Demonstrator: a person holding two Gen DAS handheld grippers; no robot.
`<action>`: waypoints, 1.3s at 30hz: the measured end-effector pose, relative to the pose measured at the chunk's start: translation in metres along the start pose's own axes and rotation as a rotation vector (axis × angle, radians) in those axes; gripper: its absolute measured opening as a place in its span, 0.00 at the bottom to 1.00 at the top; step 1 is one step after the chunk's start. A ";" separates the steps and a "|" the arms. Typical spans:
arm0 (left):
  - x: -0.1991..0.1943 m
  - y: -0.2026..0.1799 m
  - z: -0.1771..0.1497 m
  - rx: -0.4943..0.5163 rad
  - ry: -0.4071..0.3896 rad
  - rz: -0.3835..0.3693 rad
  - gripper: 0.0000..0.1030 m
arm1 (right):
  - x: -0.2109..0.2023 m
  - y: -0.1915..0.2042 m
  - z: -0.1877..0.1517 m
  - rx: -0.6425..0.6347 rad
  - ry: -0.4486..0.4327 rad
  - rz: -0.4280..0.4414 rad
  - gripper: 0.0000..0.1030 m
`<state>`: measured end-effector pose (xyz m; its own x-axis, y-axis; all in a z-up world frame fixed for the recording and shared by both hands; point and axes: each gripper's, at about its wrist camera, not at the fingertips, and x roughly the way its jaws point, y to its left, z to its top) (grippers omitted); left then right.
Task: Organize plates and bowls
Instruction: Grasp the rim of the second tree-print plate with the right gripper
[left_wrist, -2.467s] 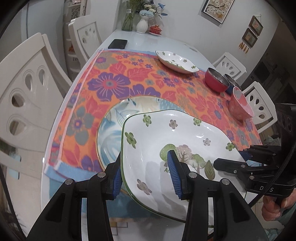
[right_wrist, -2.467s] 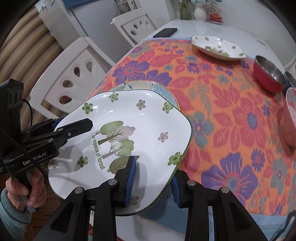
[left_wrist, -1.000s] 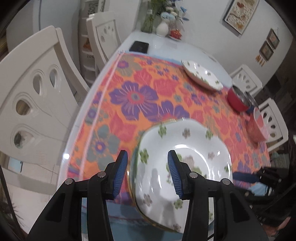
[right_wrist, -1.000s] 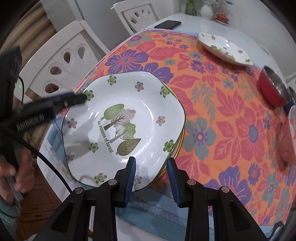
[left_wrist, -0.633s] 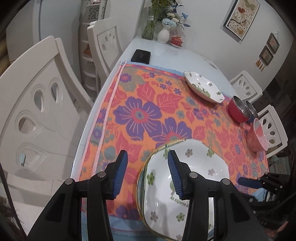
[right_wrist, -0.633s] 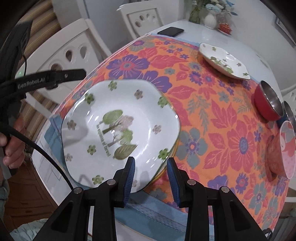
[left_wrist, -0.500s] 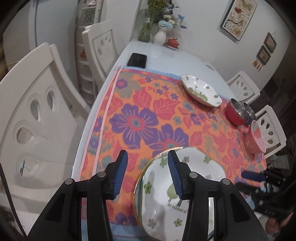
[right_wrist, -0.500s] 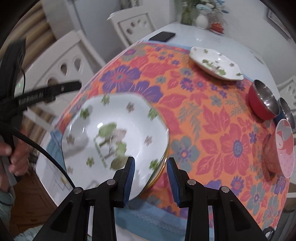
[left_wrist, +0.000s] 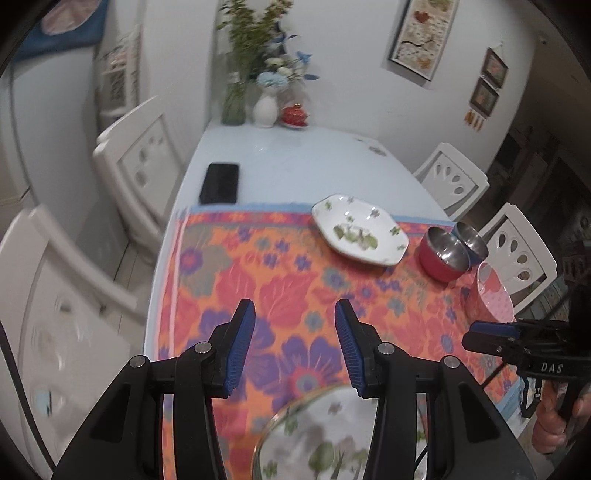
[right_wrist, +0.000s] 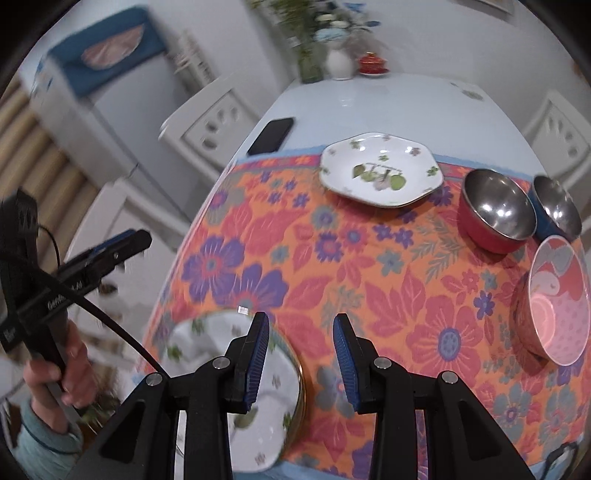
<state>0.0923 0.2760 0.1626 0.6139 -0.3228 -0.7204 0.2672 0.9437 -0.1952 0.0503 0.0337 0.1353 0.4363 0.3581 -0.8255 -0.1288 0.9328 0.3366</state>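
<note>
Right wrist view: the right gripper (right_wrist: 301, 354) is being held open and empty above the flowered cloth (right_wrist: 388, 295), the stacked plates (right_wrist: 236, 373) lying just below-left. The left gripper (left_wrist: 293, 347) is likewise being held open, while a second plate (right_wrist: 380, 170), red bowl (right_wrist: 495, 218), blue bowl (right_wrist: 556, 212) and pink bowl (right_wrist: 557, 302) are sitting well apart beyond, nothing blocking them.

— Where are the plates sitting?
— One white floral plate (right_wrist: 236, 373) is lying at the near cloth edge, seemingly stacked on a gold-rimmed one; another (right_wrist: 380, 170) is resting far off.
— And the bowls?
— A red steel bowl (right_wrist: 496, 216), a blue one (right_wrist: 557, 210) and a pink bowl (right_wrist: 557, 302) are clustering on the right.
</note>
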 end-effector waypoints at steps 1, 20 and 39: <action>0.005 -0.002 0.007 0.013 0.000 -0.006 0.41 | 0.000 -0.006 0.005 0.038 -0.005 0.013 0.33; 0.186 -0.018 0.100 0.071 0.222 -0.214 0.46 | 0.077 -0.096 0.081 0.493 -0.084 -0.083 0.43; 0.315 -0.018 0.110 0.035 0.345 -0.325 0.39 | 0.161 -0.145 0.122 0.518 -0.069 -0.163 0.41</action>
<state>0.3628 0.1492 0.0121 0.2132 -0.5522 -0.8060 0.4332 0.7928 -0.4286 0.2478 -0.0487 0.0085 0.4737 0.1912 -0.8597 0.3933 0.8275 0.4007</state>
